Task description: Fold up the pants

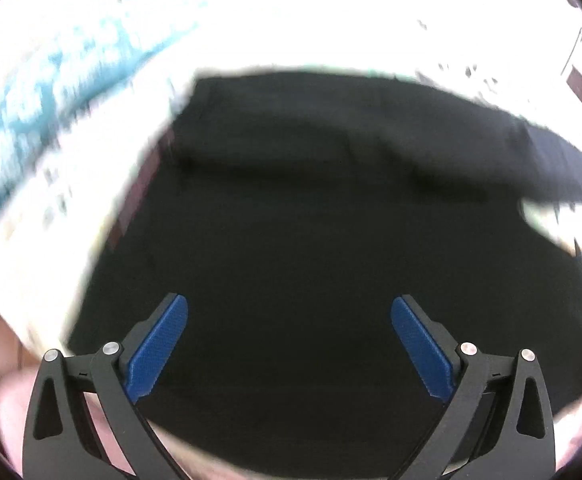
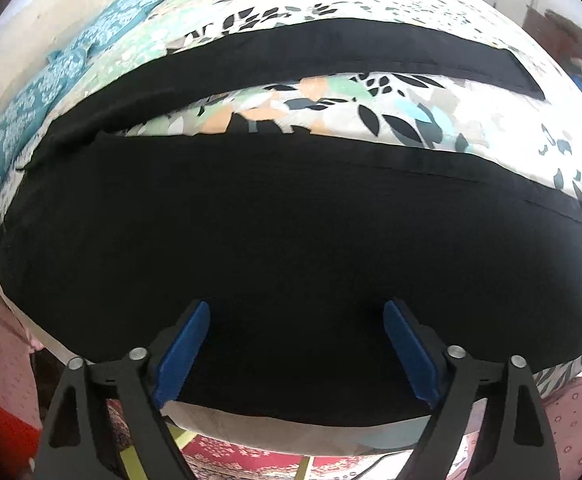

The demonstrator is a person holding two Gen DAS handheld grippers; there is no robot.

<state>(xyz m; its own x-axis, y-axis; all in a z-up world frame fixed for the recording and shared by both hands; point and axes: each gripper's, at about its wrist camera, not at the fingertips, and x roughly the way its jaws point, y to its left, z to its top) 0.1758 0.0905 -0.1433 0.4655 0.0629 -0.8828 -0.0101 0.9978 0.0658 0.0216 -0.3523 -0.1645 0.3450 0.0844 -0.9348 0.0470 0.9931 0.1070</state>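
Note:
Black pants (image 2: 275, 216) lie spread flat on a bed with a leaf-print sheet (image 2: 331, 108). In the right wrist view the near leg fills the middle and the far leg (image 2: 331, 48) runs across behind it, with sheet between them. My right gripper (image 2: 295, 312) is open and empty, its blue pads over the near edge of the near leg. In the left wrist view the pants (image 1: 311, 220) fill the frame, blurred and overexposed around. My left gripper (image 1: 289, 308) is open and empty just above the black cloth.
A teal patterned cloth (image 2: 31, 112) lies along the bed's left side. The bed's near edge (image 2: 275, 432) drops to a red patterned rug (image 2: 251, 456). A pink dotted fabric (image 2: 575, 420) is at lower right.

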